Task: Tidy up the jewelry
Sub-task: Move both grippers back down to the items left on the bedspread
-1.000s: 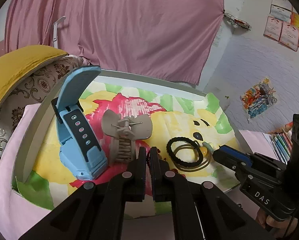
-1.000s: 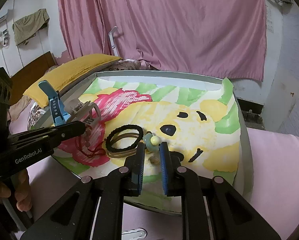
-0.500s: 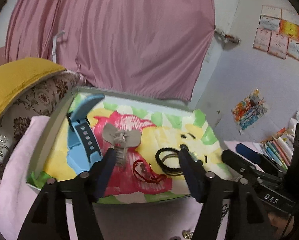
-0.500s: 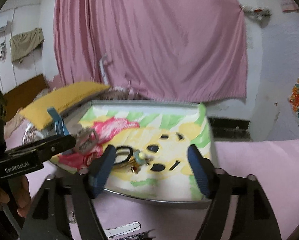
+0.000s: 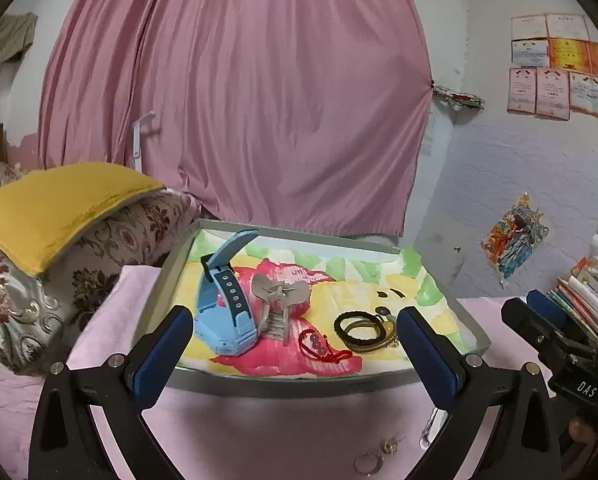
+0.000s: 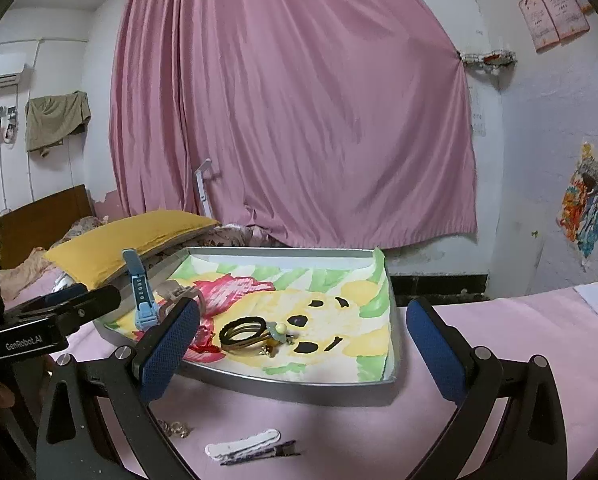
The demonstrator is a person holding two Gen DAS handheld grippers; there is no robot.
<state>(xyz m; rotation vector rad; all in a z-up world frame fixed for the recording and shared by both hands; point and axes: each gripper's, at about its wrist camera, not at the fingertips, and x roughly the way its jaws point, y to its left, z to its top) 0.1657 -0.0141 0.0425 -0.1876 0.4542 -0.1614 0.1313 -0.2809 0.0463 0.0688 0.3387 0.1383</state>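
— While both grippers hang over the bed, is the job nearly done?

— I think it is partway. The tray (image 5: 179, 264) sits on the pink sheet (image 5: 259, 432) and holds most things. A few little ones lie outside it, near its front edge.

— What are the grippers doing?

— The left gripper (image 5: 294, 334) and the right gripper (image 6: 303, 320) have just been opening. Both stand spread wide, and nothing is between the fingers of either.

— Count what is in the tray.

— One blue watch (image 5: 223, 320). One grey hair claw (image 5: 279, 304) just beside it. One red bead string (image 5: 321, 346). One pile of hair bands (image 5: 359, 330), black on top and brown under; I cannot tell how many. One small green piece (image 6: 279, 328) with a pale bead touches the pile, and tiny gold bits (image 6: 269, 350) lie by it.

— And outside?

— One silver ring (image 5: 369, 462), one small gold piece (image 5: 389, 446) near it, and one shiny thing (image 5: 427, 432) half hidden. The right camera shows one white hair clip (image 6: 243, 446) with one dark clip (image 6: 267, 454) touching it. It also shows a small gold heap (image 6: 177, 428), maybe that same gold piece.

— So what is left?

— I think those go in the tray next.
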